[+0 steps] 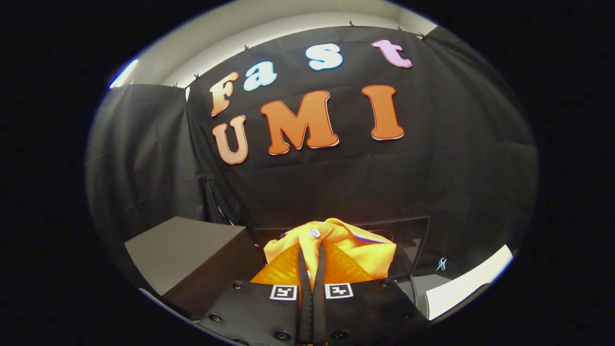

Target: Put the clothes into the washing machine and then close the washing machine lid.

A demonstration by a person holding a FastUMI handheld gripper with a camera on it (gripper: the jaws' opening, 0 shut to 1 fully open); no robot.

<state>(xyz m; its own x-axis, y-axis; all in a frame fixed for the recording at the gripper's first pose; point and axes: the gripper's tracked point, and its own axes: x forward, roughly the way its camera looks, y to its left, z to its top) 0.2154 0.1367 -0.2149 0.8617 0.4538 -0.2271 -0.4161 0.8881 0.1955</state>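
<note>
The hand-held gripper [312, 252] has its 2 fingers [301, 269] drawn close together, clamped on a fold of a bright orange-yellow cloth garment [358, 252]. The garment bunches up around and just beyond the fingertips, spilling to both sides of them, with more of it showing on the right side. A small white round button [314, 233] sits on the cloth just above the fingertips. A thin purple-blue trim edge [370, 239] shows on the garment's upper right fold.

Each finger base carries 1 square black-and-white marker tag [283, 292], 2 in all, set side by side just behind the clamped cloth.

Directly beyond the garment stands a dark glossy upright panel [408, 235] with a thin bright rim; whether this is the washing machine's raised lid cannot be told for certain. The garment hangs in front of it, held up by the fingers.

To the left of the fingers, and a little beyond them, sits a grey-brown boxy block with a flat matte top [187, 250]. To the right of the fingers lies a pale white flat surface [468, 283], with a small light clip-like object [442, 264] near its far edge, too small to identify.
</note>
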